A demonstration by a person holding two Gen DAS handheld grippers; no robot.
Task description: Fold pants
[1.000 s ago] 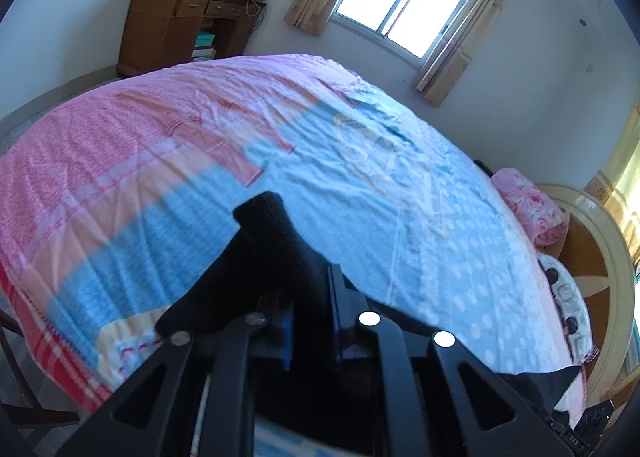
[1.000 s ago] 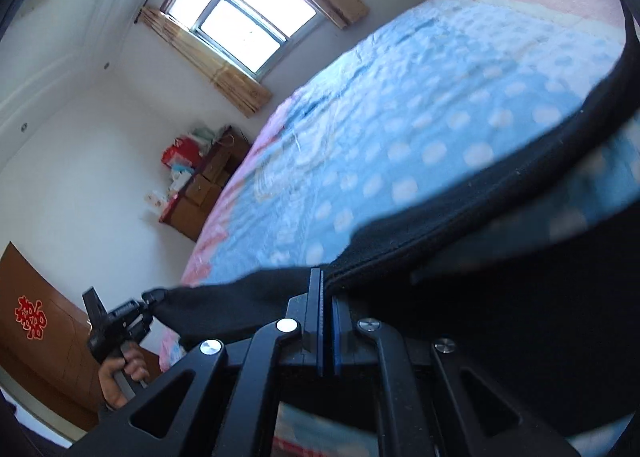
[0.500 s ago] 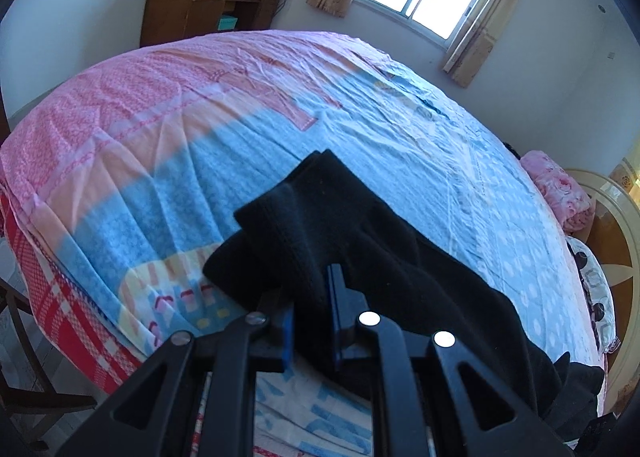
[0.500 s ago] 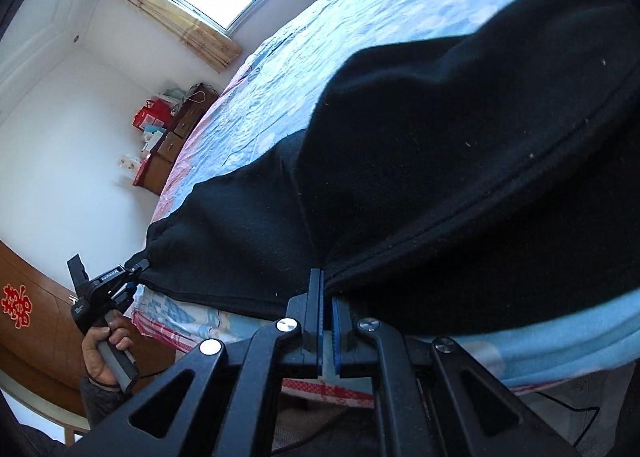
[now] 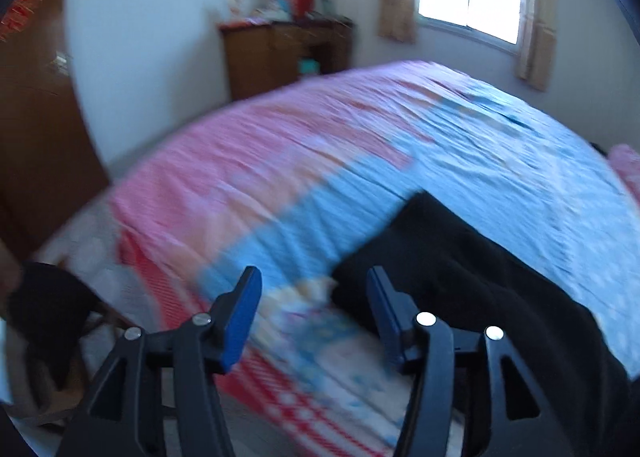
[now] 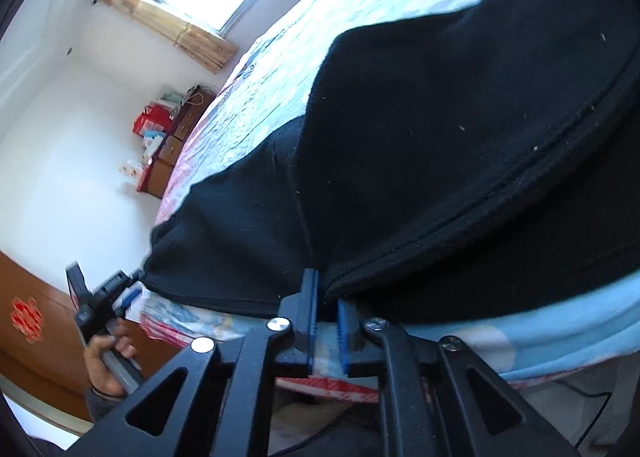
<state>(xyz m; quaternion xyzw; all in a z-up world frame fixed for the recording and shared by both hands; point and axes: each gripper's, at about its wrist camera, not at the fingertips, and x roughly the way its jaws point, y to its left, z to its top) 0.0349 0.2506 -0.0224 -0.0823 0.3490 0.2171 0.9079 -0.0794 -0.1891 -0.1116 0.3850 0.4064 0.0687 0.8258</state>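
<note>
Lying flat on bed [image 5: 500,145], pants [image 5: 460,277] sit just right of my wide left claw [image 5: 314,297]; right claw [image 6: 328,299] narrow, hem between its tips.

Left gripper [image 5: 314,297]: jaws spread wide apart, blue pads [image 5: 240,321] facing each other across a broad gap, nothing between them. In the right wrist view the same left gripper is seen at a distance, held by the person's left hand [image 6: 106,357] wrapped around its handle, wrist and a dark sleeve cuff below. Right gripper [image 6: 328,297]: jaws drawn close, a narrow slit between the blue pads, the tips touching black cloth; whether they pinch it cannot be told.
</note>
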